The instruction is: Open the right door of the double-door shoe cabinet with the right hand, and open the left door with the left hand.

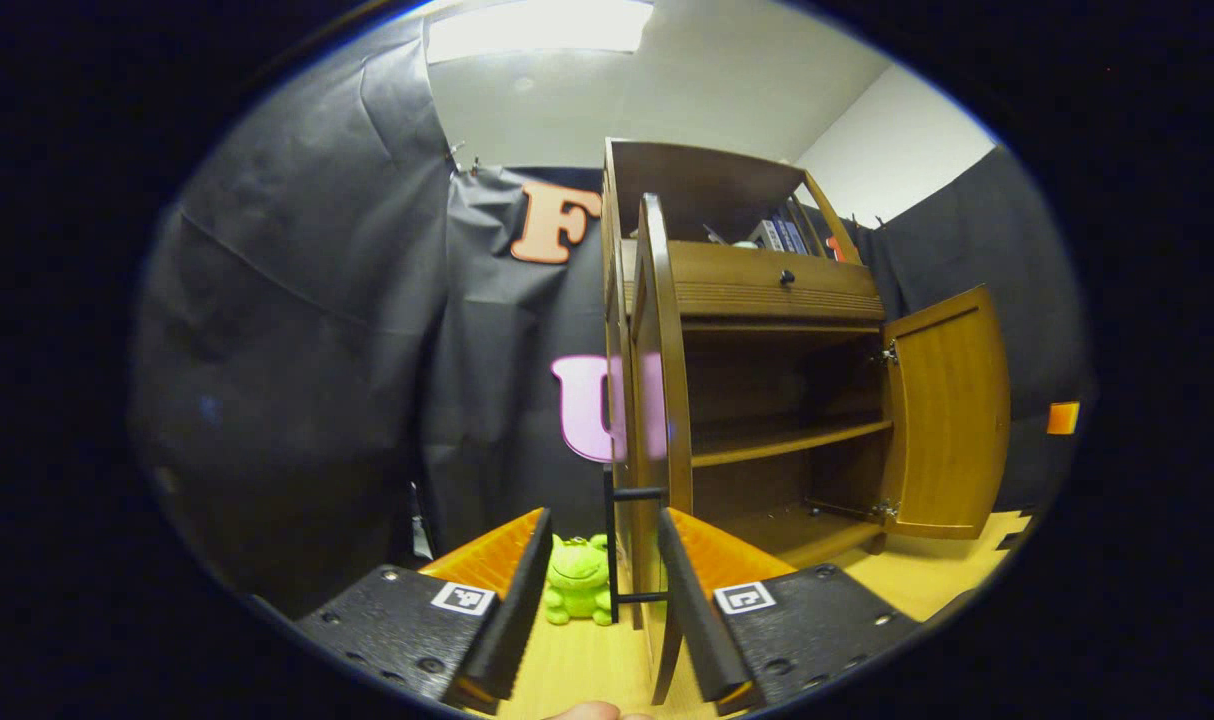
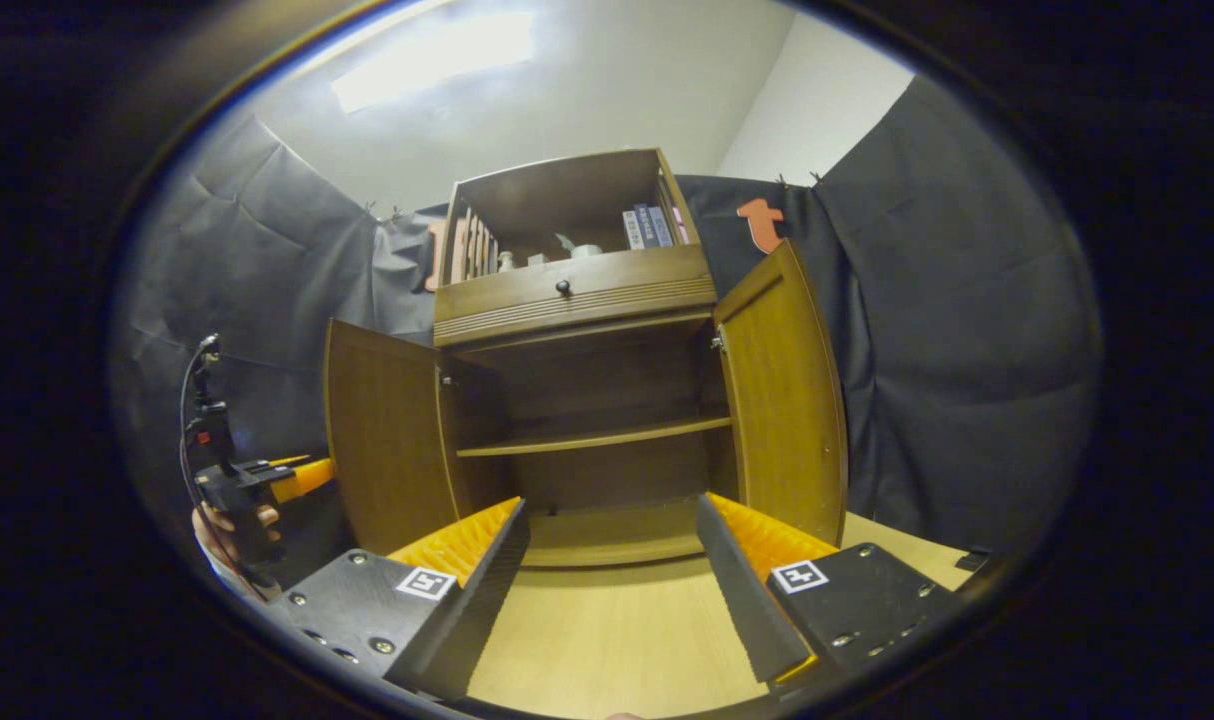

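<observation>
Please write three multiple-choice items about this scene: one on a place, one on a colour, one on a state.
1. Where does the toy frog sit?
A. on the floor beside the cabinet
B. on the middle shelf
C. on the top shelf

2. What colour is the toy frog?
A. red
B. green
C. blue

3. How do the cabinet doors stand?
A. both closed
B. one open
C. both open

Key: 1 A, it sits left of the left door in the left gripper view; 2 B, it is bright green; 3 C, left door and right door stand swung out.
</observation>
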A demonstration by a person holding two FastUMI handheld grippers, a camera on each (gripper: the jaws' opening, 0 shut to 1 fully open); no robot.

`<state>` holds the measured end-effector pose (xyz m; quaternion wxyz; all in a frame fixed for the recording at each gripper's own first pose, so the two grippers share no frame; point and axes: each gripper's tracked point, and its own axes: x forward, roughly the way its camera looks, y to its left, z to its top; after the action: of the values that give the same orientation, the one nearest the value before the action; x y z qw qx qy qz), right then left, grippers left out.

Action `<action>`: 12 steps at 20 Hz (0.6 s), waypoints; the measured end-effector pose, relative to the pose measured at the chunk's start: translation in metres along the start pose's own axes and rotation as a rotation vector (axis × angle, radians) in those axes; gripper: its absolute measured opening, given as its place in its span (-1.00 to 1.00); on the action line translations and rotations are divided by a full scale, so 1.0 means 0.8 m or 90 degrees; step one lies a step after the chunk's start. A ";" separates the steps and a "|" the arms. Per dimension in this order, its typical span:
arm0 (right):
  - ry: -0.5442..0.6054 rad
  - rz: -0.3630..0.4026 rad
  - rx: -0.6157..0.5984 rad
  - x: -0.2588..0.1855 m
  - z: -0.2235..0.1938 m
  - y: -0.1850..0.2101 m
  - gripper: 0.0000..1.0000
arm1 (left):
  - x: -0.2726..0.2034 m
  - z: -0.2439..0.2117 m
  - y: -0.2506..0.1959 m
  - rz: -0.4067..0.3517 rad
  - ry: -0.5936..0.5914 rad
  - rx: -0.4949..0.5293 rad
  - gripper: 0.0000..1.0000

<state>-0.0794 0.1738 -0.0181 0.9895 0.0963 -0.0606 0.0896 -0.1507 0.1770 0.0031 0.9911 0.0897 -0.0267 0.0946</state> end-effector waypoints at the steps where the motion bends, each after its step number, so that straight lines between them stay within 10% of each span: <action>1: -0.001 -0.003 0.000 -0.001 0.000 -0.002 0.97 | -0.005 0.004 -0.011 -0.006 0.000 -0.015 0.56; 3: -0.004 -0.003 0.003 -0.002 0.001 -0.005 0.97 | -0.013 0.009 -0.030 -0.015 0.003 -0.047 0.97; 12: -0.009 -0.019 -0.003 -0.003 -0.006 -0.038 0.97 | 0.004 0.021 -0.145 -0.083 0.004 -0.070 0.96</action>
<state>-0.0758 0.1447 -0.0290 0.9904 0.0954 -0.0666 0.0743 -0.1259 0.0625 0.0001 0.9987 0.0365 -0.0227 0.0290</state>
